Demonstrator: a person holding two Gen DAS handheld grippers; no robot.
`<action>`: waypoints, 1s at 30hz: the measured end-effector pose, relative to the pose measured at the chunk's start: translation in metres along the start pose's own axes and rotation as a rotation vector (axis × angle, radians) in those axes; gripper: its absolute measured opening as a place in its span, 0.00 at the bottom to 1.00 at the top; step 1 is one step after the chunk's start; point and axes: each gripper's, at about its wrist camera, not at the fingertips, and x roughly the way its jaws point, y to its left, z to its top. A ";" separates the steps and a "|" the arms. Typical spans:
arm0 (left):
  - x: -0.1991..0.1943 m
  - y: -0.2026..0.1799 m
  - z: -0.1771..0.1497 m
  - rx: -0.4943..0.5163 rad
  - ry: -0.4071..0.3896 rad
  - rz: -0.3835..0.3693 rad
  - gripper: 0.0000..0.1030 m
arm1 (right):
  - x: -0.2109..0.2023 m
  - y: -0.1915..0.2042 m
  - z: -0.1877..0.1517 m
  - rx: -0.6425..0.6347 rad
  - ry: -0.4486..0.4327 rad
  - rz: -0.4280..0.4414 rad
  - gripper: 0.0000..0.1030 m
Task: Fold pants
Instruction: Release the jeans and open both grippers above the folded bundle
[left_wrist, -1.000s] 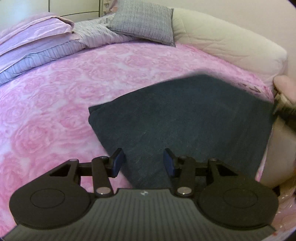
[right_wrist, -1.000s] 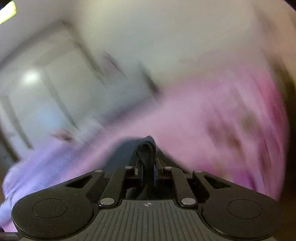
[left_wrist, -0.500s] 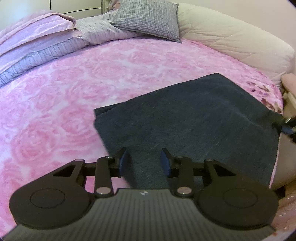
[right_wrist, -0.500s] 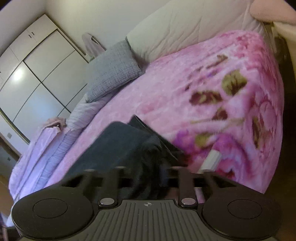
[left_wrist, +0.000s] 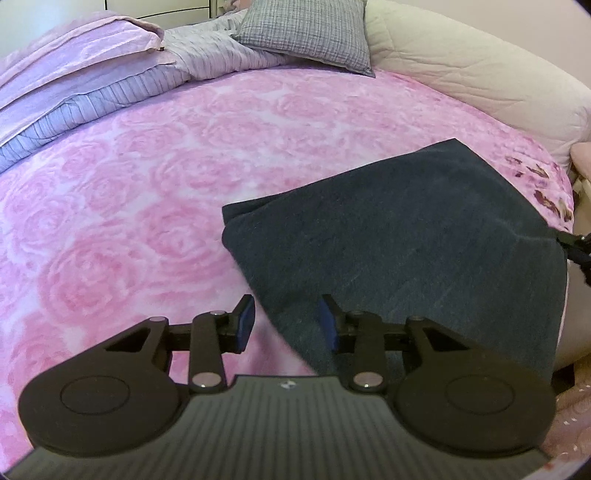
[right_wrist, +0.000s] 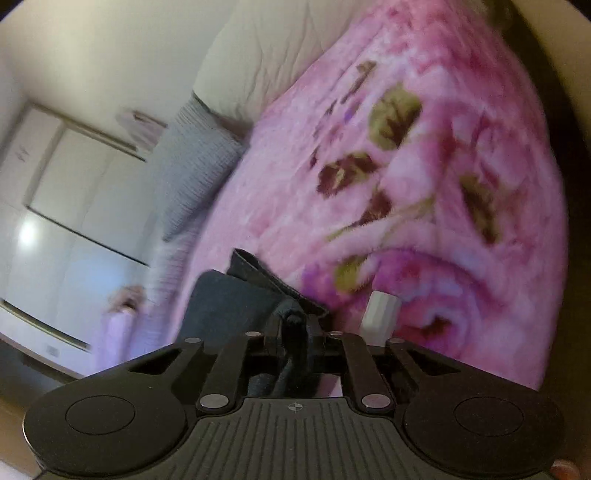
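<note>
While the right gripper (right_wrist: 295, 328) is closing its jaws on a bunched corner of the pants (left_wrist: 413, 236), the fabric sits between the pads, but motion blur in the right wrist view makes it hard to tell how firmly it is pinched; the main risk is that the thick, rolled wad slips out before the grip sets, dropping the corner. The left gripper (left_wrist: 286, 321) is released, its blue pads (left_wrist: 246, 325) parted with the near edge of the pants running between them, untouched as far as the left wrist view shows. If it clamps too shallowly there, it may catch only the top layer, and the fold would split apart when lifted. The pants lie as a dark, already doubled slab on the pink rose blanket (left_wrist: 155, 206), near the bed's corner, with their right side at the blanket's edge; a pull toward that side could drag them off the bed. The plush blanket could also bunch into either grip. A grey pillow (left_wrist: 306, 33) and folded bedding (left_wrist: 81, 74) lie well apart, out of harm's way.
</note>
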 end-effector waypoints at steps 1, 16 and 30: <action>-0.006 0.000 -0.001 -0.001 -0.005 0.003 0.32 | -0.008 0.016 -0.003 -0.081 -0.019 -0.098 0.41; -0.116 -0.024 -0.069 -0.011 0.058 -0.034 0.39 | -0.094 0.118 -0.161 -0.636 0.100 -0.350 0.52; -0.213 -0.023 -0.099 -0.018 -0.044 -0.067 0.42 | -0.176 0.168 -0.223 -0.759 0.035 -0.324 0.52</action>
